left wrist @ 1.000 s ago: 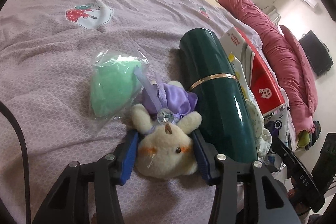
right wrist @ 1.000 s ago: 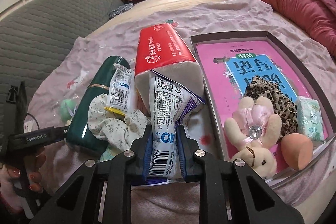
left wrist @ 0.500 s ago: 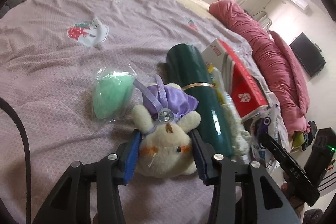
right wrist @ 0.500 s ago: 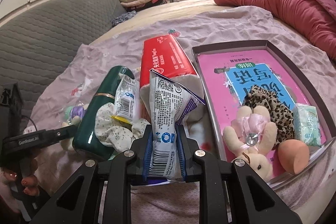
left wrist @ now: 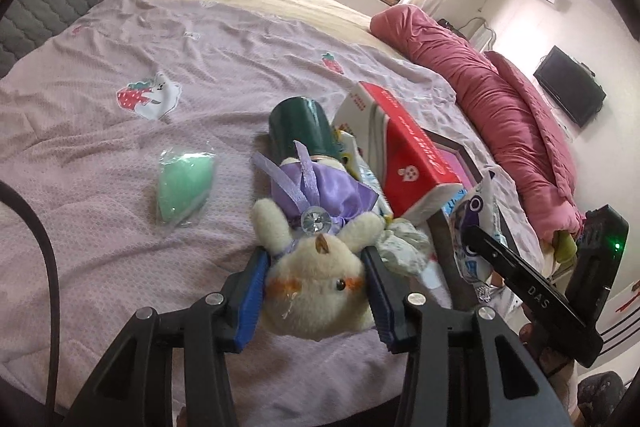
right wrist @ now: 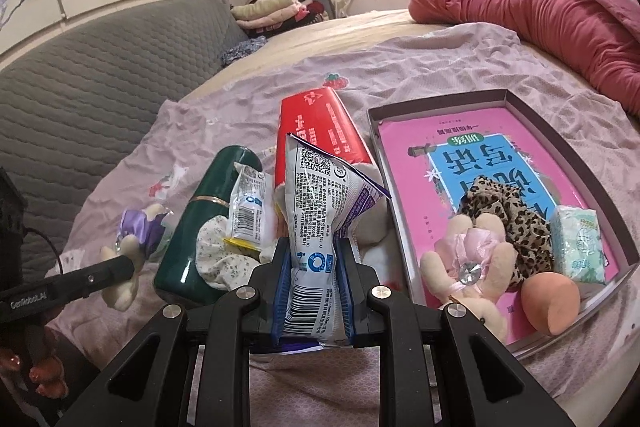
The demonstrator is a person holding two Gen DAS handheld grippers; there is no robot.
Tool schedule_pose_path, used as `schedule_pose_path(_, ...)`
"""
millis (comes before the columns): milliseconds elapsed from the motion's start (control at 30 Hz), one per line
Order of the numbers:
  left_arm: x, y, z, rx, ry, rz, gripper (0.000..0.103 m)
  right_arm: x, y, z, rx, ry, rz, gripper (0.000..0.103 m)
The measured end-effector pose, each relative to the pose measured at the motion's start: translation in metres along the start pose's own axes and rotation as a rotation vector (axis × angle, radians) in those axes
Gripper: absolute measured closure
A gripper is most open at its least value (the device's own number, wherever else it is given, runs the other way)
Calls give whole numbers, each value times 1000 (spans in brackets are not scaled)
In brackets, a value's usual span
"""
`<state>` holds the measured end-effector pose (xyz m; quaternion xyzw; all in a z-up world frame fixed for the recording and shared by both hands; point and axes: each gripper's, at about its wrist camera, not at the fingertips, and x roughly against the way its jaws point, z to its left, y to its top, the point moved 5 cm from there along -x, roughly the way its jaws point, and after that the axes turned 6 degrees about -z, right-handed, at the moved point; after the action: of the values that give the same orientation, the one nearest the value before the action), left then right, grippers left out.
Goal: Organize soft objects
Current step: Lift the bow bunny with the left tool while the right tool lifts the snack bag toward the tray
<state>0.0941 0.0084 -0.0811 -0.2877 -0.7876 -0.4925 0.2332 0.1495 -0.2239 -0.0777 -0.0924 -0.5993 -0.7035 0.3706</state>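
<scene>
- Two grippers, both loaded: left gripper (left wrist: 316, 289) pinching cream plush bunny (left wrist: 316, 291) by the head betw. blue pads; right gripper (right wrist: 314, 291) squeezed tight on crinkly white snack pouch (right wrist: 320, 227).
- Vs a sec ago: bunny up off lilac bedsheet (left wrist: 120, 147), carried nearer the clutter pile; green sponge in clear bag (left wrist: 186, 189) left behind on sheet, smaller in view. Right side unchanged, pouch same spot.
- Around: dark green glossy cylinder w/ gold band (right wrist: 204, 227), red tissue pack (right wrist: 324, 131), floral scrunchie (right wrist: 218, 251), small sachet (right wrist: 248, 211), all bunched betw. bunny and grey tray (right wrist: 616, 187).
- In tray: pink book, 2nd plush bunny w/ pink bow (right wrist: 468, 275), leopard scrunchie (right wrist: 508, 223), tissue packet (right wrist: 578, 245), peach sponge (right wrist: 550, 301).
- In the way: cylinder and red pack right behind the held bunny.
- Textures: fluffy fur, satin purple bow w/ gem, quilted grey headboard.
</scene>
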Motion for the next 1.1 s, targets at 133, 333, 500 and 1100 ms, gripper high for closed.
schedule_pose_path(133, 8, 1, -12, -18, -3, -13, 56, 6, 3, -2, -6, 8, -17, 81)
schedule_pose_path(333, 15, 2, -25, -36, -9, -22, 56, 12, 6, -8, -22, 16, -33, 81)
schedule_pose_path(500, 18, 1, -37, -54, -20, -21, 56, 17, 8, -13, -35, 16, -45, 81)
schedule_pose_path(1100, 7, -9, -100, -157, -88, 9, 56, 40, 22, -60, -147, -49, -128, 81)
